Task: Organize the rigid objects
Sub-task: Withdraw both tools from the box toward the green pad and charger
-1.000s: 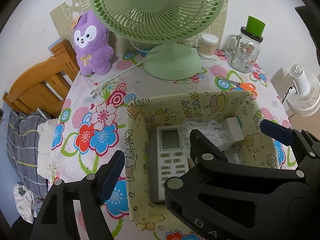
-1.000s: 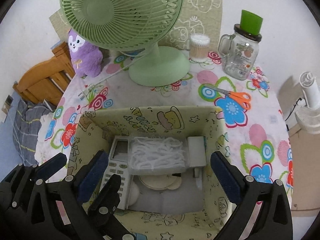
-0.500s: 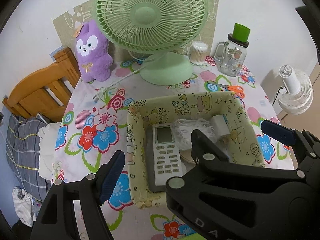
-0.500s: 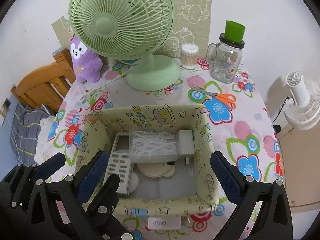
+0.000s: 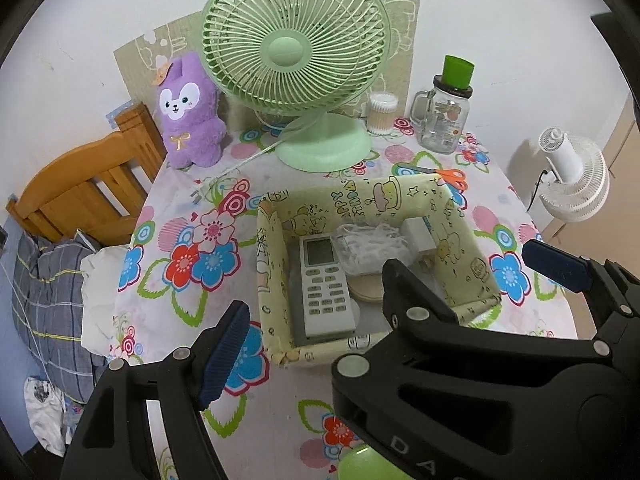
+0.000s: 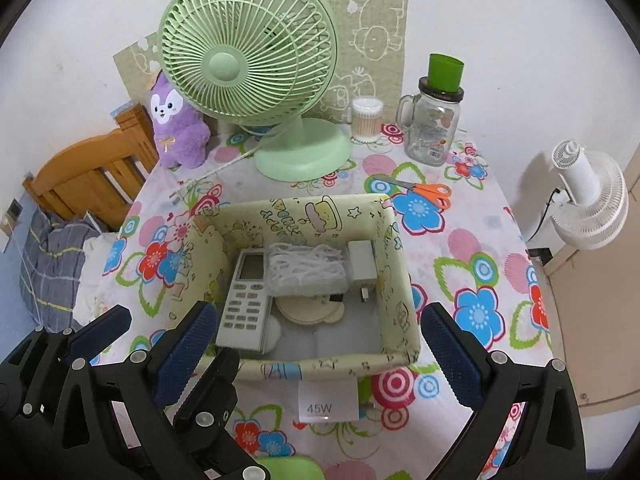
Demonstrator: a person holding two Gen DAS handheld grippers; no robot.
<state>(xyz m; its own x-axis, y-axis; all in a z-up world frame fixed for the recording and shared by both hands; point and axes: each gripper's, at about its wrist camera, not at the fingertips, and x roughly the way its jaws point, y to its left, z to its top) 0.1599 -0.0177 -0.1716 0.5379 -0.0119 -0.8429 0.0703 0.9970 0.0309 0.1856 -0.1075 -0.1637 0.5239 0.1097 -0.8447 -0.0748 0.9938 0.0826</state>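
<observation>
We see a pale yellow storage box (image 6: 394, 276) with cartoon prints sitting open on the flowered tablecloth (image 6: 472, 248), its soft walls slightly bowed. Inside it, a white remote control (image 6: 246, 294) lies along the left wall, keypad up; beside it sits a clear case of white looped cord (image 6: 306, 268), and a white charger plug (image 6: 362, 266) rests against the right wall. A round beige piece (image 6: 310, 309) lies on the box floor, partly under the case, and we cannot tell what it is. Our left gripper (image 5: 386, 312) has its blue-padded jaws apart, holding nothing; our right gripper (image 6: 316, 344) is likewise spread wide and empty, its pads flanking the near end of the box without touching it. Behind the box stand a green desk fan (image 6: 248, 68), a purple plush toy (image 6: 176, 128), a tub of cotton swabs (image 6: 366, 118) and a glass mug jar with a green cap (image 6: 434, 120); orange-handled scissors (image 6: 424, 191) lie just beyond the far right corner. A white label reading 45W (image 6: 326, 400) lies just in front of the box. A wooden chair (image 6: 88, 172) stands at the left with plaid fabric (image 6: 44, 264) below it, and a white fan (image 6: 588, 204) at the right by the plain white wall. A green object (image 6: 292, 468) at the bottom edge is cut off by the frame.
</observation>
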